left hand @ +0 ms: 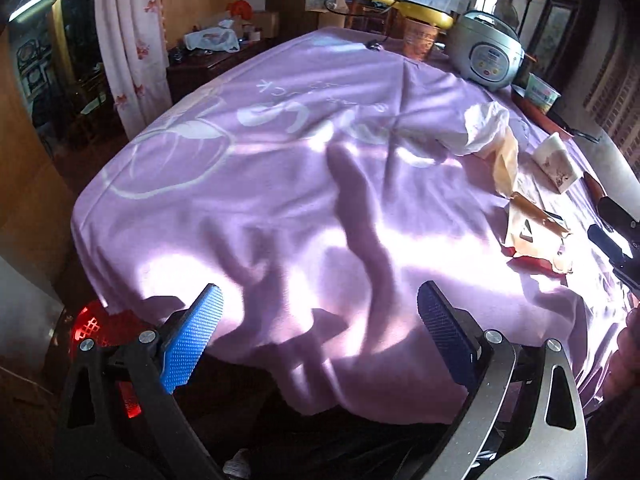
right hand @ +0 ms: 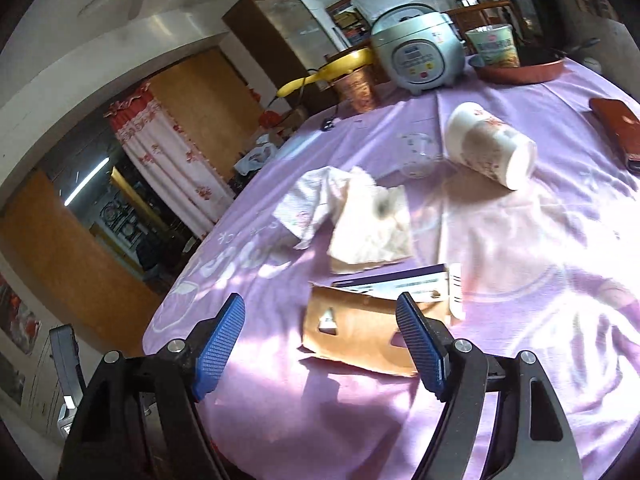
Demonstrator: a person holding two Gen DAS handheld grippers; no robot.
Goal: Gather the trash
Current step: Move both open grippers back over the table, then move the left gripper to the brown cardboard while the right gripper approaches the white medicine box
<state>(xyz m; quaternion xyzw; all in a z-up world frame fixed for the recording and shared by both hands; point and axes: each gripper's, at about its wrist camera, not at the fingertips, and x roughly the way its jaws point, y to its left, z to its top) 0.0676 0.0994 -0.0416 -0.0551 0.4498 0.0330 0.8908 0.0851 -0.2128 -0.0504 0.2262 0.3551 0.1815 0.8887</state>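
Both hand-held grippers are seen spread, nothing between the pads. The left hand-held gripper (left hand: 320, 340) is held over the near edge of the bench (left hand: 280, 208), which is covered by a purple cloth. The right hand-held gripper (right hand: 320, 344) is held just above the flattened cardboard piece (right hand: 360, 332). Trash is spread on the cloth: crumpled tissue (right hand: 352, 212) lies beyond the cardboard, and a paper cup (right hand: 492, 148) is tipped on its side further back. A rice cooker (right hand: 416, 48) is seen at the far edge.
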